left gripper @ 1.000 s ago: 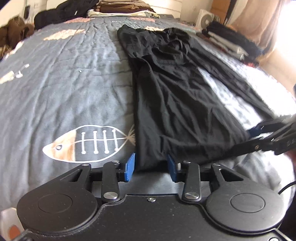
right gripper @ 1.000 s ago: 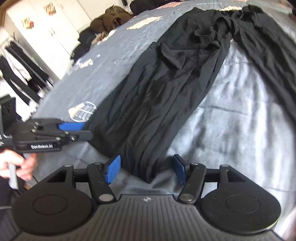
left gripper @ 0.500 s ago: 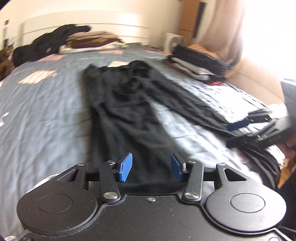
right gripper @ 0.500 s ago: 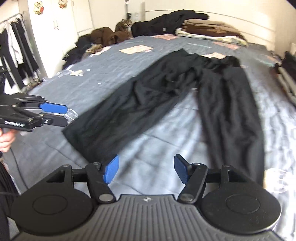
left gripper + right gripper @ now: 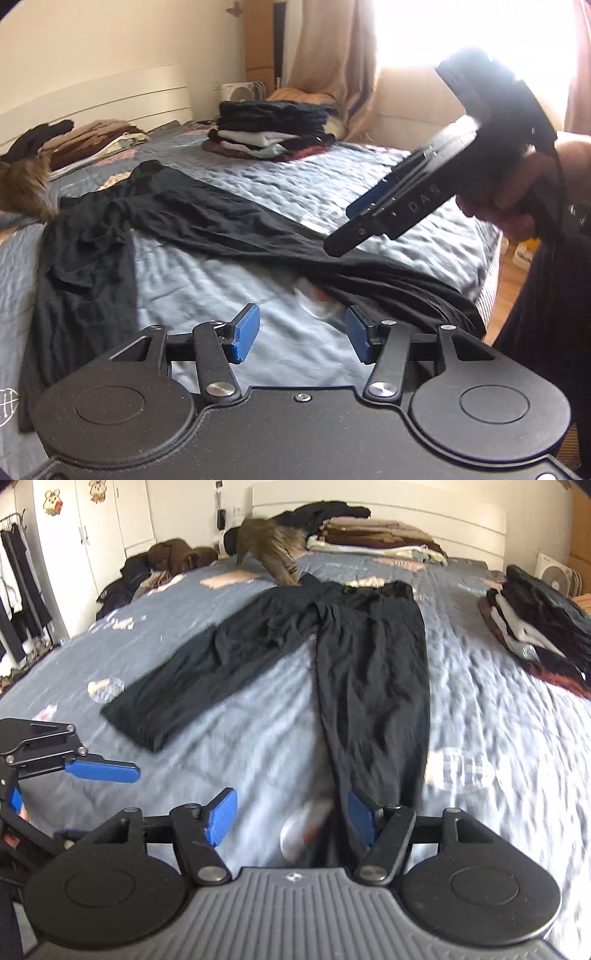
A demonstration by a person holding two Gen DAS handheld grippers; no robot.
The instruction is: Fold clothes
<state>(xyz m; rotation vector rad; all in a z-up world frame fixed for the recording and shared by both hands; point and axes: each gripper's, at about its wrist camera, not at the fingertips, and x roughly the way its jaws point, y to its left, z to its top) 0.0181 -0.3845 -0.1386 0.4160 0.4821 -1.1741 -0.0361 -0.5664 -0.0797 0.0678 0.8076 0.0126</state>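
Lying flat on the bed (image 5: 498,716) with legs spread, the black pants (image 5: 373,672) wait while the left gripper (image 5: 301,338) is opening, the right gripper (image 5: 291,818) stays apart, both empty, so grab each hem evenly.

1. We see a bed (image 5: 258,746) covered by a grey-blue quilted spread with pale fish prints.
2. Black trousers (image 5: 373,672) lie flat on it, legs splayed apart, waistband toward the headboard.
3. A stack of folded clothes (image 5: 535,627) sits near the bed's right edge.
4. A row of folded brown and beige garments (image 5: 376,535) lies along the headboard.
5. A cat (image 5: 273,550) stands on the spread just beyond the waistband.
6. Dark and brown heaped clothes (image 5: 162,561) lie at the far left corner.
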